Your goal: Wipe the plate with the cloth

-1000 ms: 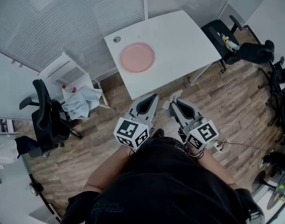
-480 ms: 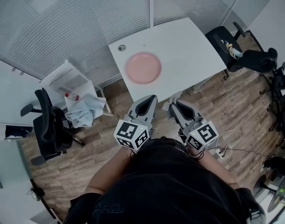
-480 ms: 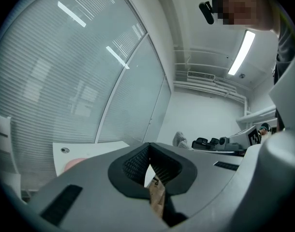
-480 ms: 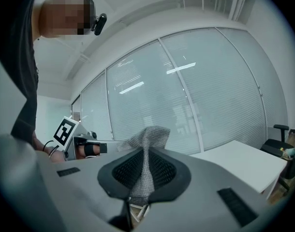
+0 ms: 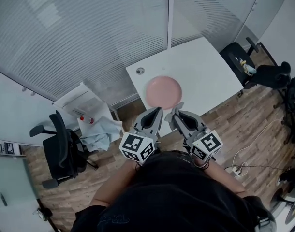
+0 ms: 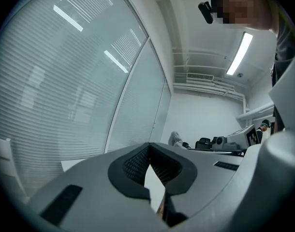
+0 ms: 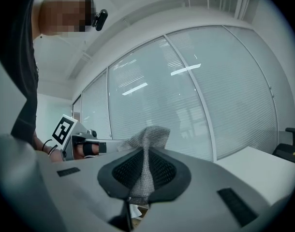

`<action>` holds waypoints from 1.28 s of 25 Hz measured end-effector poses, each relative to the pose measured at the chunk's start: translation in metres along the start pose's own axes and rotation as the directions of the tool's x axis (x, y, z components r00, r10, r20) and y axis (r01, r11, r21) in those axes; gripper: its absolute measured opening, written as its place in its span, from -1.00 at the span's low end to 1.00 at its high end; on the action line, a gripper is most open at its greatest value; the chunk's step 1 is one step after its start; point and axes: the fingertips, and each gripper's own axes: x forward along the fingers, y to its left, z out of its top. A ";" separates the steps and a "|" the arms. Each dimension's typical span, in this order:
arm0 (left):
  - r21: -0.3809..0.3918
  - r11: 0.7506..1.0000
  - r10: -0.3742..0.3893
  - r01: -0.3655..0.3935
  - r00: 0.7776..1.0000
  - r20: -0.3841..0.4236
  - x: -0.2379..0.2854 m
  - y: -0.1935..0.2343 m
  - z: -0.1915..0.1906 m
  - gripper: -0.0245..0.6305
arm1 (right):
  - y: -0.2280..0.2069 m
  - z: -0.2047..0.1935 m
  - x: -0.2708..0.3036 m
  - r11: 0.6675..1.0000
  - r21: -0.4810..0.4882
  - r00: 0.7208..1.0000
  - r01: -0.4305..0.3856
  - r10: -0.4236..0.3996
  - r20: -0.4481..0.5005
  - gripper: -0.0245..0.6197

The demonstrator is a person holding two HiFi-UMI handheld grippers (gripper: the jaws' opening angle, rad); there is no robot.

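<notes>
Fingers (image 7: 123, 172) of our right gripper (image 7: 146, 153) are clamped on the cloth, while our left gripper (image 6: 148, 149) has its jaws pressed together with nothing between them. We face the white table (image 5: 205, 66). Near its closest edge lies the pink plate (image 5: 164, 91), just ahead of both grippers' tips. The grey mesh cloth (image 7: 148, 138) sticks up past the right jaws as a small fold.

white table (image 5: 205, 66) carries a pink plate (image 5: 164, 92) toward its 7 o'clock edge; a small round metal fitting (image 5: 140, 71) sits at the plate's 10 o'clock.
</notes>
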 end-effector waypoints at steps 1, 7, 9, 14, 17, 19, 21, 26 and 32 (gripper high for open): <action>0.002 1.000 -0.001 0.001 1.000 -0.001 -0.002 0.006 0.002 -0.87 | 0.002 0.000 0.007 1.000 0.001 1.000 0.000 0.000 0.001 -0.79; -0.024 1.000 0.002 -0.003 1.000 -0.014 -0.005 0.036 0.002 -0.87 | 0.009 -0.006 0.037 1.000 0.010 1.000 -0.012 0.012 -0.026 -0.79; -0.032 0.999 0.006 -0.007 1.000 -0.017 -0.003 0.040 0.000 -0.88 | 0.006 -0.008 0.040 1.000 0.015 0.999 -0.011 0.011 -0.034 -0.79; -0.045 0.998 0.031 -0.032 0.999 -0.019 0.005 0.052 -0.003 -0.88 | -0.002 -0.011 0.051 0.999 0.017 0.998 -0.034 0.034 -0.046 -0.79; -0.045 0.998 0.048 -0.049 0.999 -0.021 0.015 0.053 -0.002 -0.88 | -0.012 -0.008 0.055 0.998 0.021 0.997 -0.052 0.053 -0.051 -0.79; -0.048 0.997 0.061 -0.062 0.998 -0.019 0.022 0.053 0.000 -0.88 | -0.021 -0.006 0.056 0.998 0.024 0.997 -0.063 0.064 -0.054 -0.79; -0.047 0.996 0.073 -0.074 0.997 -0.017 0.031 0.052 0.002 -0.88 | -0.031 -0.003 0.056 0.997 0.020 0.996 -0.073 0.074 -0.057 -0.79; -0.049 0.993 0.105 -0.106 0.994 -0.017 0.059 0.047 0.001 -0.88 | -0.058 0.001 0.056 0.994 0.024 0.991 -0.111 0.113 -0.071 -0.79; -0.042 0.985 0.168 -0.167 0.986 0.002 0.090 0.049 0.007 -0.87 | -0.091 0.007 0.057 0.987 0.025 0.983 -0.159 0.161 -0.084 -0.79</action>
